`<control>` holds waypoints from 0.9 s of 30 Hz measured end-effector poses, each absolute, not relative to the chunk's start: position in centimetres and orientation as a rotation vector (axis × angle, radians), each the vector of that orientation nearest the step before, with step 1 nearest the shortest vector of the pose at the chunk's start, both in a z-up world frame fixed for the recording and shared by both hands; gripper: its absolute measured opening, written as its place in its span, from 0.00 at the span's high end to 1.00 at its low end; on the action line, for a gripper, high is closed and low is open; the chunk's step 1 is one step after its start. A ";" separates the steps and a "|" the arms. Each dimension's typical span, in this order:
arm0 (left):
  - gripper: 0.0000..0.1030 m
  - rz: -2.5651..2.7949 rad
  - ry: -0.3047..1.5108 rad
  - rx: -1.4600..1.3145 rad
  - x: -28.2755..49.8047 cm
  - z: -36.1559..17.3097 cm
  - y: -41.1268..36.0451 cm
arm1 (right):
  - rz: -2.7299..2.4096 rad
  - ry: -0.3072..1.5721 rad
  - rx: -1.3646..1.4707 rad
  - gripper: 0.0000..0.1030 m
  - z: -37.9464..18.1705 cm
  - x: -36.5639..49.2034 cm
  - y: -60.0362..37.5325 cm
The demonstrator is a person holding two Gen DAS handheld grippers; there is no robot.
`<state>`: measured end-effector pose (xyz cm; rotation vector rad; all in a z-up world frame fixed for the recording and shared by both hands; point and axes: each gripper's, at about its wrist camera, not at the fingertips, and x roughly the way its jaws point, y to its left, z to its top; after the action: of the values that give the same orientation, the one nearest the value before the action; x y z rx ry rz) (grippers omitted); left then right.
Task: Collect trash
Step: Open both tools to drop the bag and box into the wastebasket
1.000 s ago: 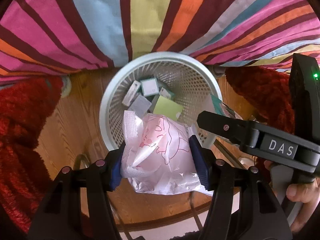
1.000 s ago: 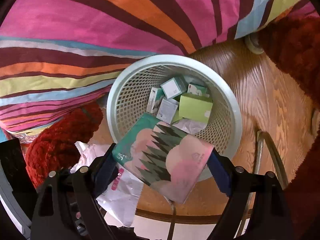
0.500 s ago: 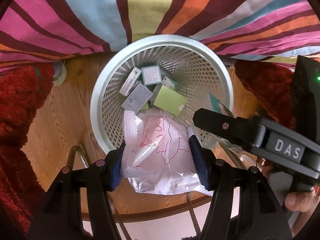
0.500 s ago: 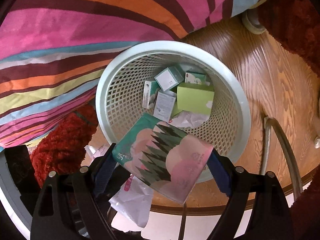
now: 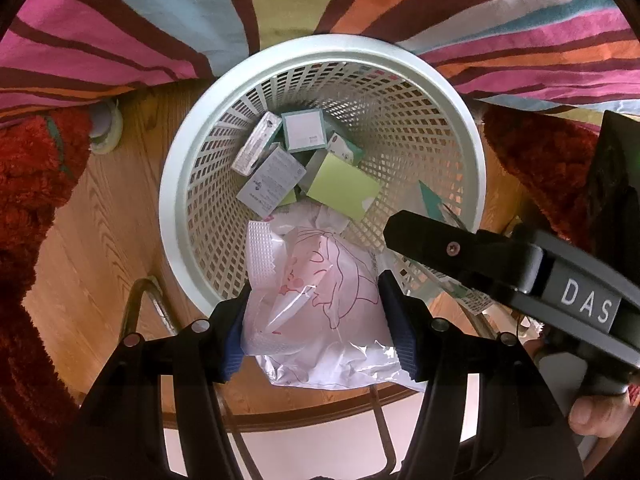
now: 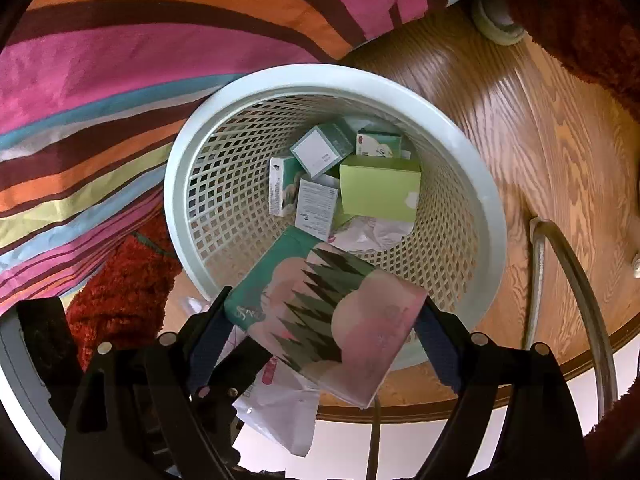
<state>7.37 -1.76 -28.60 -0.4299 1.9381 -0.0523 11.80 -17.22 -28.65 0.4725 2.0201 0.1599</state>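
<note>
- White lattice wastebasket (image 5: 182, 216) stands on the wooden floor (image 6: 532, 136), holding small cartons (image 6: 380, 194).
- Left tongs (image 5: 314, 318) clamp a crumpled plastic bag (image 5: 320, 304) at six o'clock over the rim, apparently poised to drop it in.
- Right tongs (image 6: 324, 320) grip a green-and-pink tissue pack (image 6: 328, 308), tilted toward the opening, likely for the same reason.
- Striped cloth (image 5: 500, 20) hangs at twelve o'clock; red shaggy rug (image 5: 28, 208) at nine.

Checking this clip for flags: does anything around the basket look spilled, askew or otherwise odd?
Nothing stands out. The white mesh basket stands upright on the wooden floor with small boxes inside. The left gripper holds a crumpled plastic bag and the right gripper a green and pink packet, both over the basket.
</note>
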 end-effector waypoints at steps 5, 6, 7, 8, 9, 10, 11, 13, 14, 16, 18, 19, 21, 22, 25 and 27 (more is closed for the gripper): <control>0.43 -0.048 1.948 -0.435 7.2 -28.7 -1.7 | 0.155 2.025 0.477 0.21 -29.0 11.8 -17.3; 0.43 -0.047 1.950 -0.435 7.2 -28.7 -1.7 | 0.157 2.026 0.478 0.21 -29.0 11.8 -17.2; 0.43 -0.047 1.952 -0.434 7.2 -28.8 -1.7 | 0.159 2.027 0.478 0.21 -29.1 11.7 -17.2; 0.43 -0.047 1.954 -0.431 7.2 -28.9 -1.7 | 0.161 2.028 0.479 0.21 -29.1 11.7 -17.2; 0.43 -0.048 1.954 -0.430 7.2 -28.9 -1.7 | 0.164 2.030 0.481 0.21 -29.1 11.7 -17.1; 0.43 -0.049 1.956 -0.429 7.2 -28.9 -1.8 | 0.166 2.034 0.485 0.21 -29.2 11.7 -17.1; 0.43 -0.050 1.958 -0.426 7.2 -28.9 -1.8 | 0.169 2.039 0.491 0.21 -29.3 11.6 -17.0; 0.42 -0.050 1.962 -0.422 7.1 -29.0 -1.9 | 0.174 2.050 0.502 0.20 -29.5 11.4 -16.9; 0.42 -0.051 1.964 -0.426 7.1 -29.0 -2.0 | 0.176 2.054 0.507 0.20 -29.6 11.4 -16.8; 0.41 -0.052 1.970 -0.431 7.1 -29.1 -1.9 | 0.180 2.056 0.506 0.20 -29.6 11.3 -16.7; 0.41 -0.052 1.976 -0.437 7.0 -29.2 -1.8 | 0.188 2.053 0.509 0.20 -29.6 11.3 -16.6; 0.41 -0.051 1.978 -0.436 7.0 -29.2 -1.8 | 0.189 2.054 0.508 0.20 -29.6 11.3 -16.5; 0.37 -0.049 1.980 -0.434 7.0 -29.2 -1.8 | 0.189 2.055 0.508 0.18 -29.7 11.3 -16.5; 0.34 -0.049 1.979 -0.438 7.0 -29.2 -1.8 | 0.187 2.055 0.510 0.14 -29.8 11.3 -16.6; 0.26 -0.039 1.983 -0.446 7.0 -29.3 -1.7 | 0.183 2.054 0.513 0.08 -29.8 11.2 -16.5; 0.23 -0.033 1.992 -0.450 6.9 -29.5 -1.6 | 0.187 2.055 0.492 0.08 -29.8 11.2 -16.3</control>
<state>6.87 -1.57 -29.49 -0.4503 1.9923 -0.0335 11.20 -16.32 -29.75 0.4918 2.0549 0.1874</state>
